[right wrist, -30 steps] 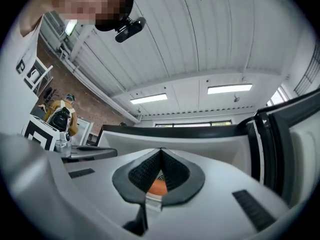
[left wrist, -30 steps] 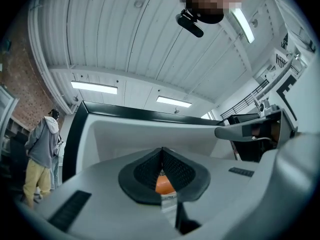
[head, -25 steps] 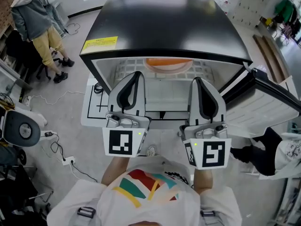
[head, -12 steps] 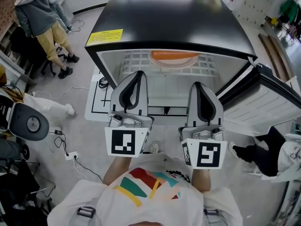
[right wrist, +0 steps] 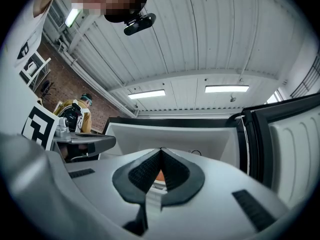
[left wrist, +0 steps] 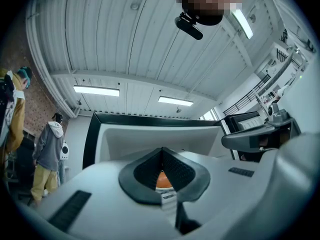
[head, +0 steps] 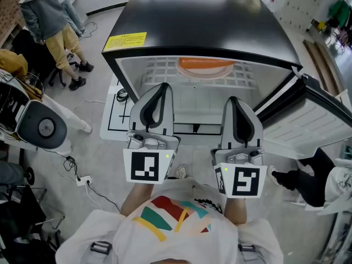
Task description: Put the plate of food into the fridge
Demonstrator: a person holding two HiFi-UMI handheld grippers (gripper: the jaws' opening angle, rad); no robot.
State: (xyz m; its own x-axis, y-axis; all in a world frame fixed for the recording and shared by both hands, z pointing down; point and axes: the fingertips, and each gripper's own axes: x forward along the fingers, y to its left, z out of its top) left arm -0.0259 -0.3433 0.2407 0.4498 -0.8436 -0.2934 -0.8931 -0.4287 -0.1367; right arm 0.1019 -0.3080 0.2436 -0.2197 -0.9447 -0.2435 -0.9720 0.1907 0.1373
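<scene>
Since the earlier frame, the head view has shifted slightly: more of the plate (head: 204,67) shows under the fridge's (head: 198,21) front edge, and the bystander (head: 52,21) at upper left stands a little higher in the picture. Both grippers keep nearly the same place.

Plate: orange food on a pale dish, resting on the white wire shelf (head: 159,70) at the back of the open fridge, partly hidden by the black top. It is well apart from both grippers.

Left gripper (head: 163,87): held before the fridge opening and pointing into it. Its own view shows the black pads met at the tips, with nothing between them; a sliver of orange shows beyond, through the gap below the tips.

Right gripper (head: 234,99): beside the left one and parallel to it, likewise pointing into the fridge. Jaws fully together and empty, with the same orange sliver seen past them.

Door (head: 308,120): swung open to the right, its white inner face up.

Label (head: 125,40): yellow, on the front left corner of the black top.

Floor (head: 93,142): grey, with cables trailing at left.
</scene>
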